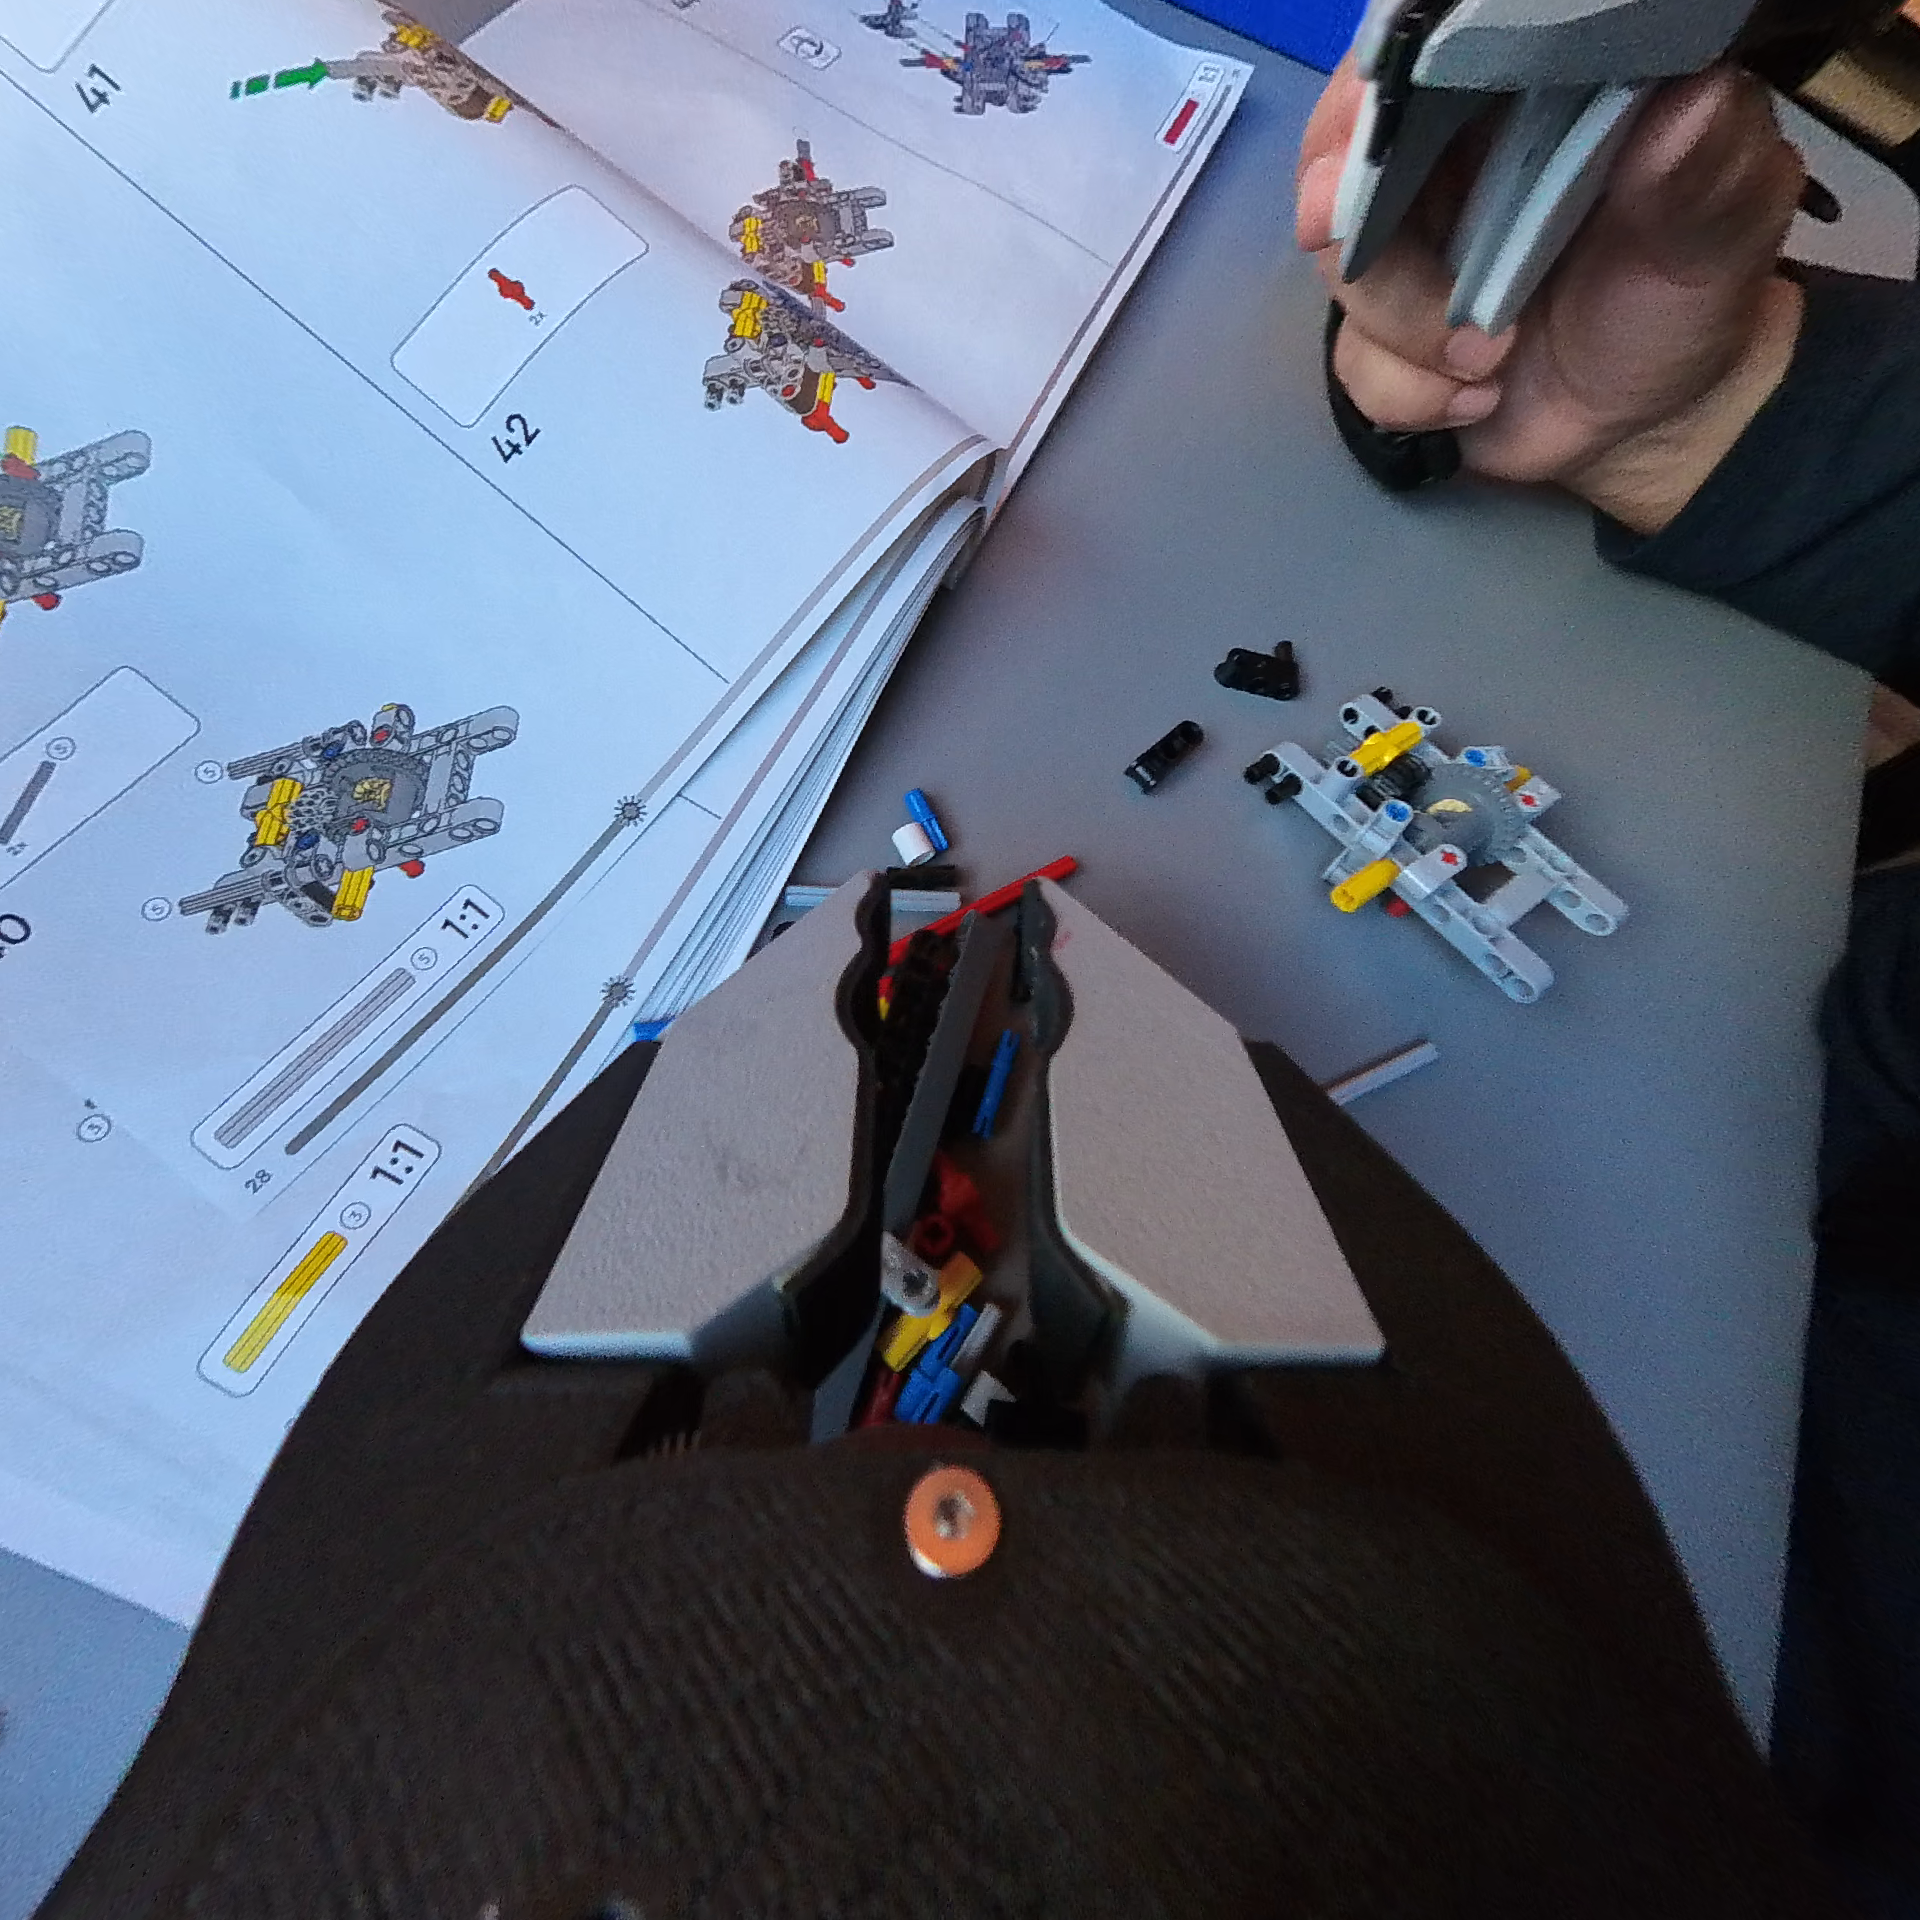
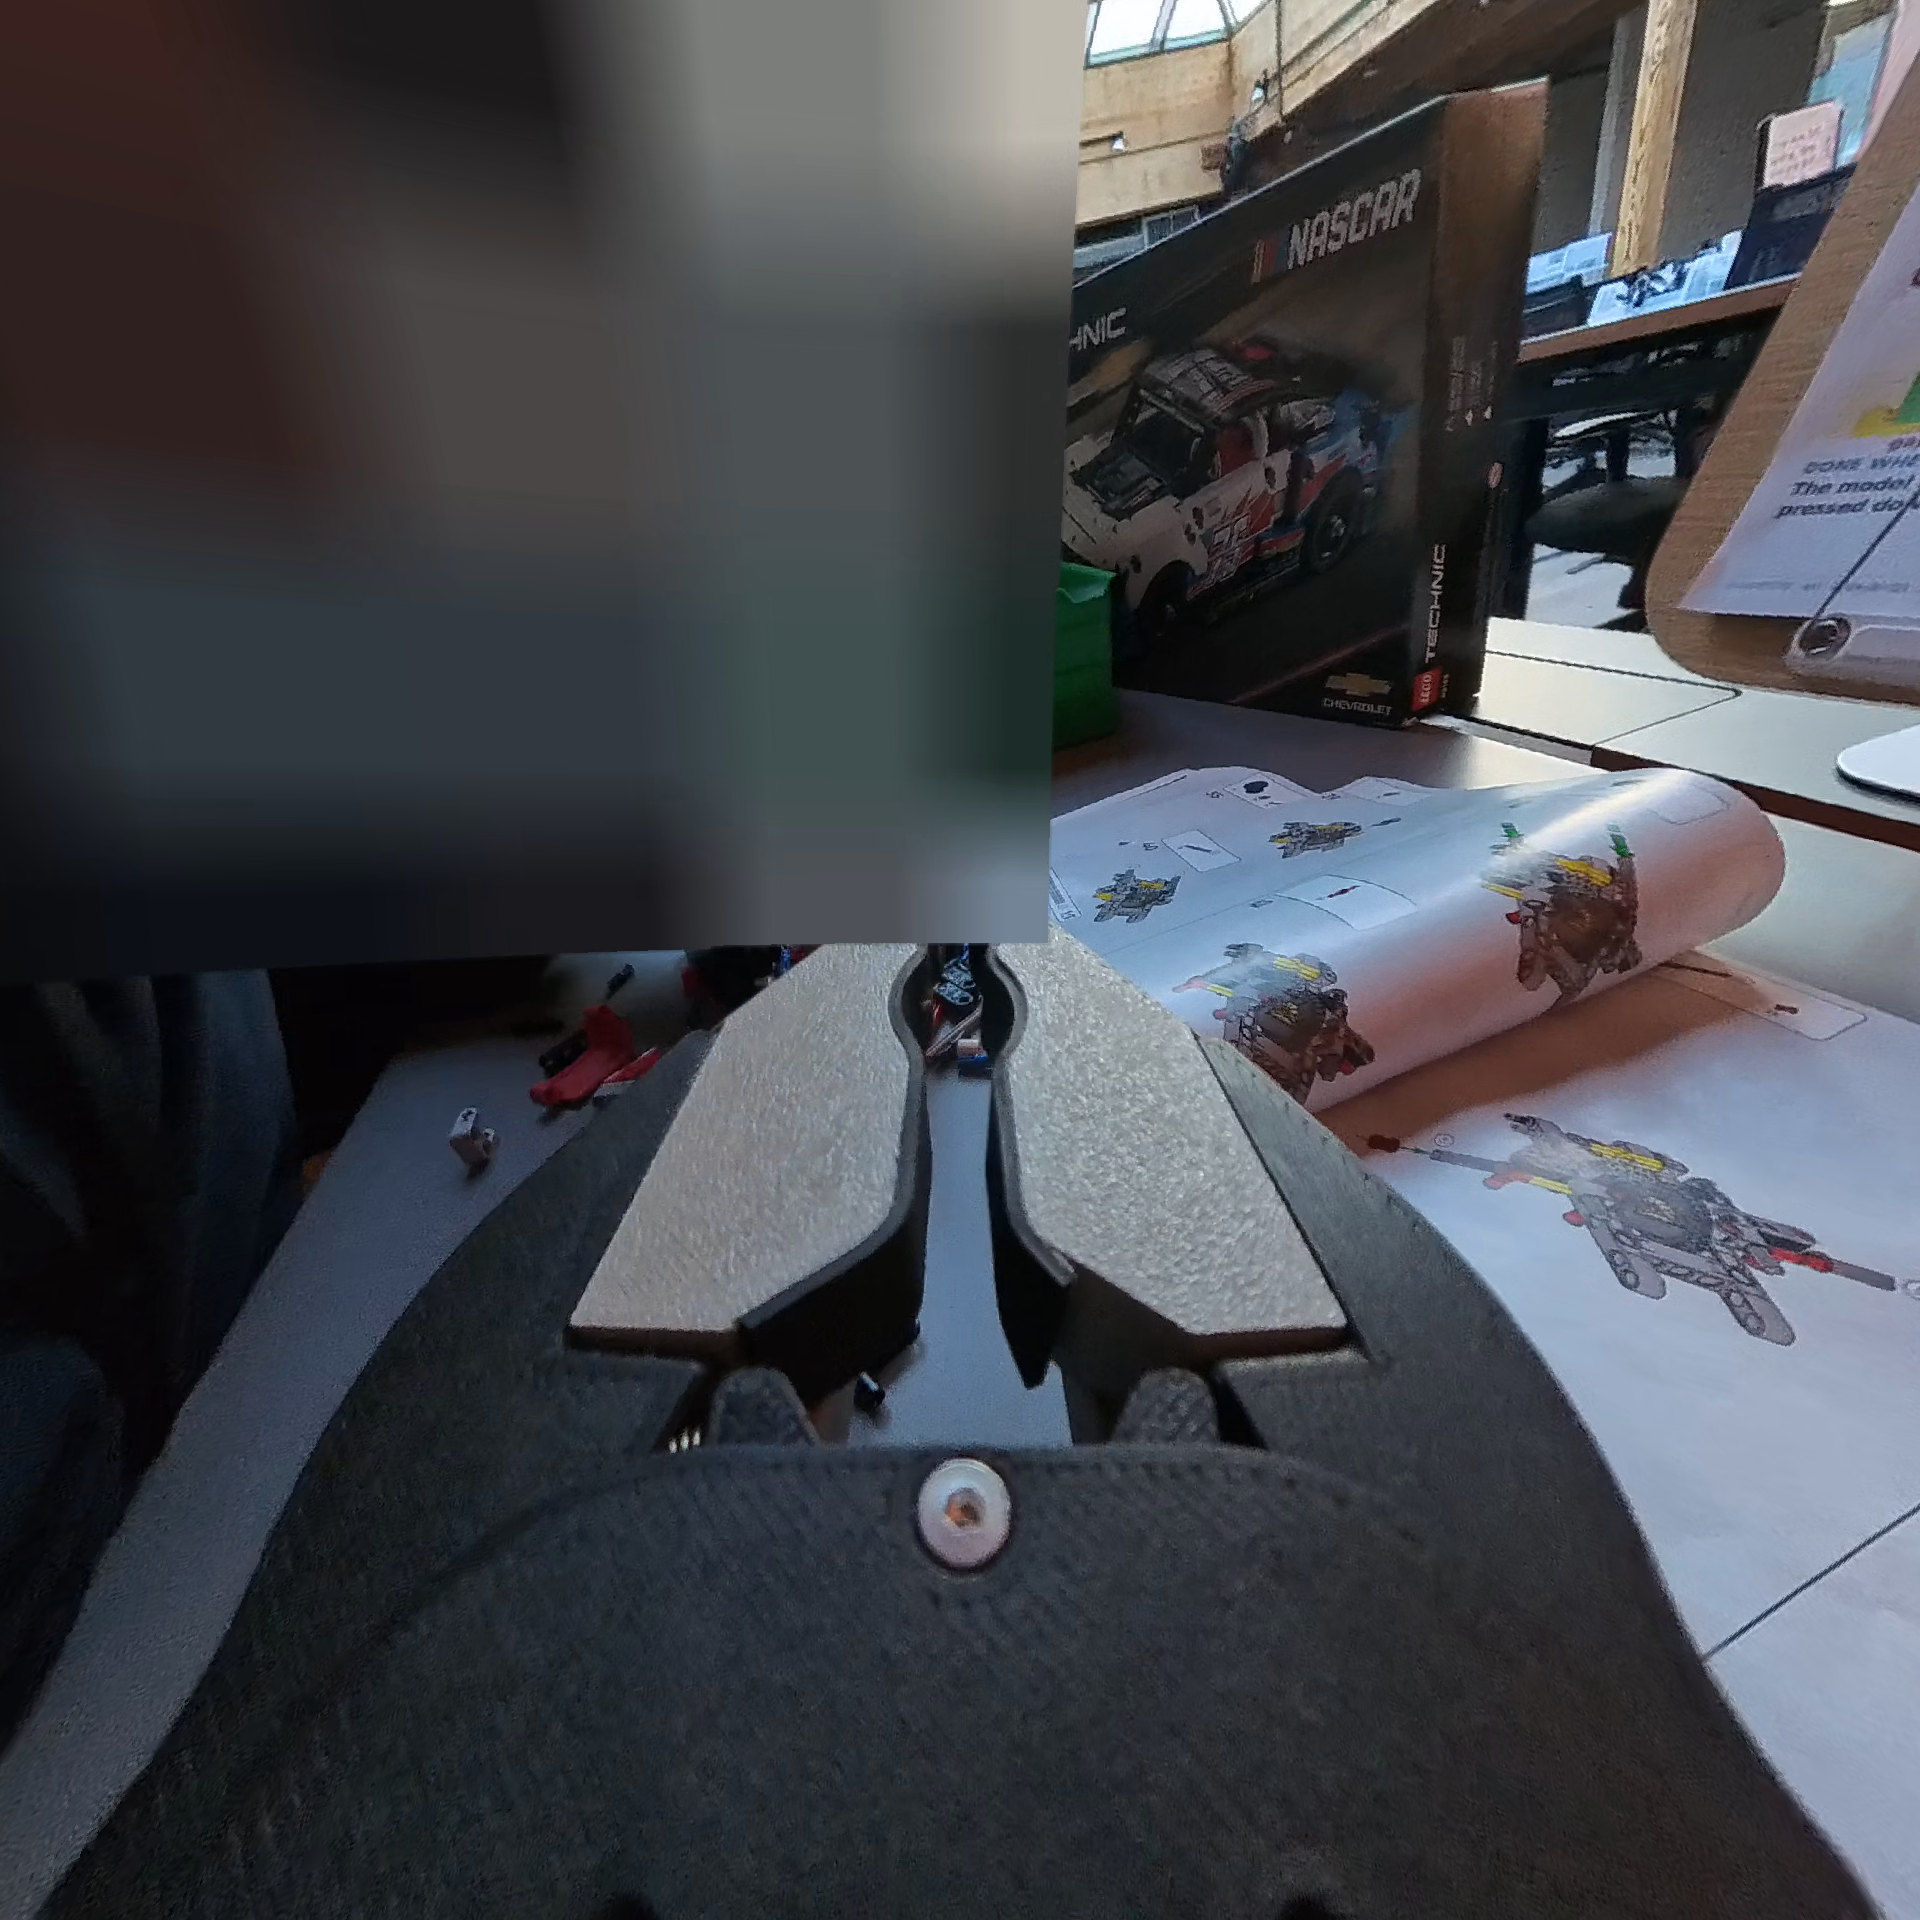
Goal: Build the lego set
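Note:
In the left wrist view my left gripper (image 1: 961,904) hangs over a heap of small red, blue, yellow and black parts (image 1: 940,1299) at the edge of an open instruction booklet (image 1: 468,468). Its jaws stand partly apart. A long dark grey piece (image 1: 925,1122) shows between them, and I cannot tell whether the pads press on it. A red axle (image 1: 1023,883) lies just past the tips. A light grey assembly with yellow pins and a gear (image 1: 1444,831) lies to the right. My right gripper (image 1: 1423,291) is raised at the far right with its fingers together. In its own view (image 2: 956,951) the tips are hidden.
A blue pin (image 1: 922,810), a white bush (image 1: 914,842), two black connectors (image 1: 1259,670) (image 1: 1164,755) and a pale rod (image 1: 1382,1070) lie loose. Red parts (image 2: 592,1060), a small grey piece (image 2: 473,1138), a dark set box (image 2: 1299,436), a green bin (image 2: 1081,655) and a clipboard (image 2: 1818,416) stand around. About 15 centimeters separates my left fingertips from my right.

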Demonstrator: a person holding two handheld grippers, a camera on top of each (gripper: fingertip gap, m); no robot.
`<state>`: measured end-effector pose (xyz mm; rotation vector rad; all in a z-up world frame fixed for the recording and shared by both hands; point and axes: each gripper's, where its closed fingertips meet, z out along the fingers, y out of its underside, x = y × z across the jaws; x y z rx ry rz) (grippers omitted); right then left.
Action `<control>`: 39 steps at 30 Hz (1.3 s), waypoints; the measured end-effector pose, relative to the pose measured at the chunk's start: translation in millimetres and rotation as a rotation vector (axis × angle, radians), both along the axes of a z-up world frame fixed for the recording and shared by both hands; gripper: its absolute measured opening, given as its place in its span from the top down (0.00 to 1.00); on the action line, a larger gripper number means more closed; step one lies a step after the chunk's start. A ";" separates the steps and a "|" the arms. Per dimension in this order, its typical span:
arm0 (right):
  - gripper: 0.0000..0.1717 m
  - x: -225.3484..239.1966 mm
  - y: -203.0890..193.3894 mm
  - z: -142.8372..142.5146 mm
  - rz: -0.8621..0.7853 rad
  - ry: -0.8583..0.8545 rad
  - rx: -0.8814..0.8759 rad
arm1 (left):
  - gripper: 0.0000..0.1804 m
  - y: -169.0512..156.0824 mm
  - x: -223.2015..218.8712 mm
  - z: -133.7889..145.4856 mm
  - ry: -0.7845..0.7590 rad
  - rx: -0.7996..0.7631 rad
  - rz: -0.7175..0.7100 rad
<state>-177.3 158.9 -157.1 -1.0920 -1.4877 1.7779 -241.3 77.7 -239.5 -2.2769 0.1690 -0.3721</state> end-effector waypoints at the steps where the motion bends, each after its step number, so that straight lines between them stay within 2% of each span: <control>1: 1.00 0.2 -0.9 -0.3 -0.003 0.001 0.012 | 0.87 -0.4 -2.5 -1.2 0.011 -0.005 0.009; 8: 1.00 -0.6 1.9 -1.2 -0.011 -0.006 -0.008 | 0.88 -2.0 -12.9 3.5 -0.001 0.007 0.054; 32: 1.00 -2.1 -2.7 -4.8 0.010 -0.022 -0.011 | 0.87 -1.4 -8.4 -3.4 -0.009 -0.015 0.040; 39: 1.00 -2.4 -21.2 -6.1 0.052 -0.023 0.034 | 0.87 1.4 15.6 9.4 -0.076 0.034 -0.031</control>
